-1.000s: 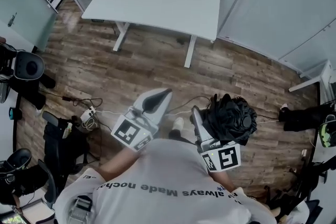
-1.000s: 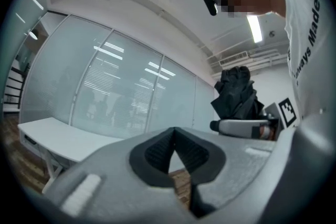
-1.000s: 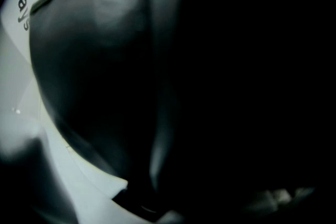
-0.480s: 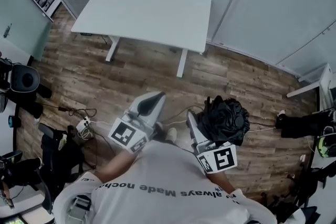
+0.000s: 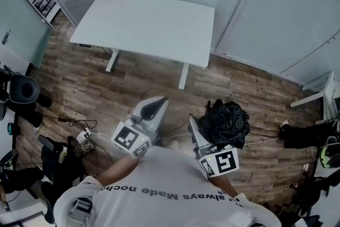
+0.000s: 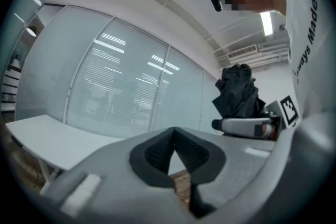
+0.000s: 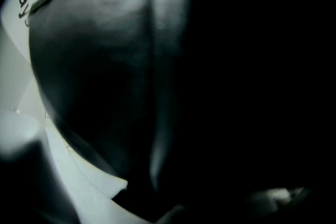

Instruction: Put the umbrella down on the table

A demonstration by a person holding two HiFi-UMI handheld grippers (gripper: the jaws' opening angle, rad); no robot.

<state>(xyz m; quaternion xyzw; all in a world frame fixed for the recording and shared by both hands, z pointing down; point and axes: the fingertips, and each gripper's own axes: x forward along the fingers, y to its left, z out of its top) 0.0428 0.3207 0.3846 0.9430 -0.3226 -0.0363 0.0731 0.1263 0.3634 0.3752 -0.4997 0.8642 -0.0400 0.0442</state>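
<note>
- While the white bench (image 5: 149, 24) stands far across the wood floor (image 5: 69, 87), the black umbrella (image 5: 227, 120) rides bunched in the right gripper (image 5: 198, 127), whose fingers are clamped on it; dark fabric fills that gripper's own view.
- Left gripper (image 5: 158, 102) hangs just to the left, fingers together on nothing, apart from the umbrella.
- Step in hand, by the look of it: carrying the umbrella to the bench, with nothing yet set down.
- Doing it well likely means reaching the bench's near edge first, then lowering the bundle flat onto the bare top, well in from the edge, before the fingers part.
- Loose folds could snag on the fingers at release, so a slow, straight withdrawal seems wise; the free left gripper could steady the fabric.
</note>
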